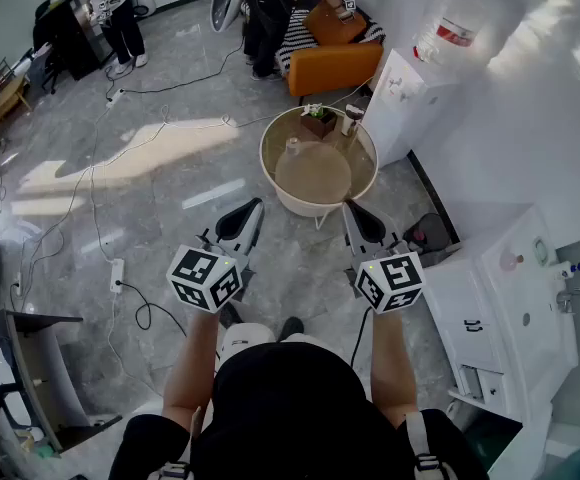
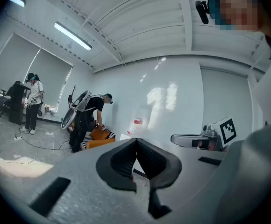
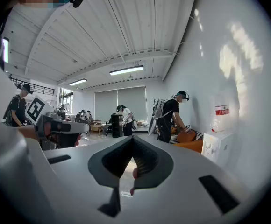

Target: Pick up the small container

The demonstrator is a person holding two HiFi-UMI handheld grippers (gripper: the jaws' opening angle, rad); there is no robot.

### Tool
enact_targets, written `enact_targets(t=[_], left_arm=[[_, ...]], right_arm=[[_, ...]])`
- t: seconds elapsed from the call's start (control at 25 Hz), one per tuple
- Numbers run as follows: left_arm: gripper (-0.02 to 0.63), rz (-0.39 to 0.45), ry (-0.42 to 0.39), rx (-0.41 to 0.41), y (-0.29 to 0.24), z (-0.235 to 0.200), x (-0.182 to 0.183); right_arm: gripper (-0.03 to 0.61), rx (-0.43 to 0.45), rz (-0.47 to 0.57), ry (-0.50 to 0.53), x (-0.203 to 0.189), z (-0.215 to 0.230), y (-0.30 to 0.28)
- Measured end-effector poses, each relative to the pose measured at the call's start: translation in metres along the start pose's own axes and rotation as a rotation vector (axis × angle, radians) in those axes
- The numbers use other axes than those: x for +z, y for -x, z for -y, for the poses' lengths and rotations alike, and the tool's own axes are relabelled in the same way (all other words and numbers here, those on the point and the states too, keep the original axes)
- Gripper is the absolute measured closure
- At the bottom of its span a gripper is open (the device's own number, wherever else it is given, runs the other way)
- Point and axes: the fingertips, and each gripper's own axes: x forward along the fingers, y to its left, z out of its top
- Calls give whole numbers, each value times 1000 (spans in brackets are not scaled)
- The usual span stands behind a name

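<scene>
A grey-tiled office floor strewn with cables carries a round low table (image 1: pixel 295 206). The left gripper's (image 1: pixel 254 206) fingers are pressed together with nothing between them, and so are those of the right gripper (image 1: pixel 349 208). Both are held level, side by side, just short of the table's near edge. The small container (image 1: pixel 351 120), white with a dark top, stands at the table's far right edge beside a potted plant (image 1: pixel 319 119), well apart from both grippers. A white water dispenser (image 1: pixel 410 93) stands just beyond, against the wall

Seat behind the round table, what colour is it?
The seat is orange; the head view shows it best.
</scene>
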Motion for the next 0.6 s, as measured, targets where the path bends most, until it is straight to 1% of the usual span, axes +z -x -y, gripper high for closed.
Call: enact_targets(t=[0.2, 0.4, 0.6], left_arm=[[595, -1, -14, -1, -3, -2, 5], [595, -7, -16, 3, -9, -3, 7], [595, -18, -22, 7, -13, 0, 4]], right_arm=[[577, 4, 3, 16, 6, -1, -3], [577, -7, 5, 8, 9, 6, -1], [577, 2, 15, 9, 9, 9, 3]])
